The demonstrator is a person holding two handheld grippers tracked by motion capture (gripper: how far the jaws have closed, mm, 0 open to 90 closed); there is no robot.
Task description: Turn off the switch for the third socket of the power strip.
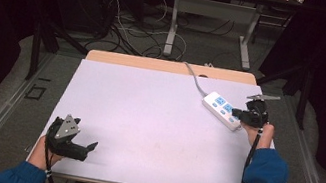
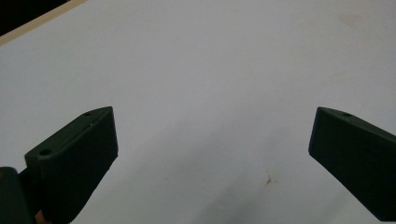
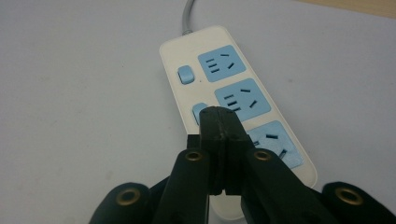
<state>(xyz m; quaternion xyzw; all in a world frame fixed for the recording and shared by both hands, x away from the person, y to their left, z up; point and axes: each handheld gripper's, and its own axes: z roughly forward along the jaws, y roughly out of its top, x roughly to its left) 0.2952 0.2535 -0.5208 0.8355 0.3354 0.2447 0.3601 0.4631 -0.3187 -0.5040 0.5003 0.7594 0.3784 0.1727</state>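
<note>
At the centre of the right gripper view, the right gripper is pressing its jaws together, tips on the middle switch of the power strip; pressing seems underway. The left gripper is resting spread over bare table.

In the right gripper view, the right claw hides part of the second switch and the power strip's near end; its cord is cut off at the top edge.
</note>
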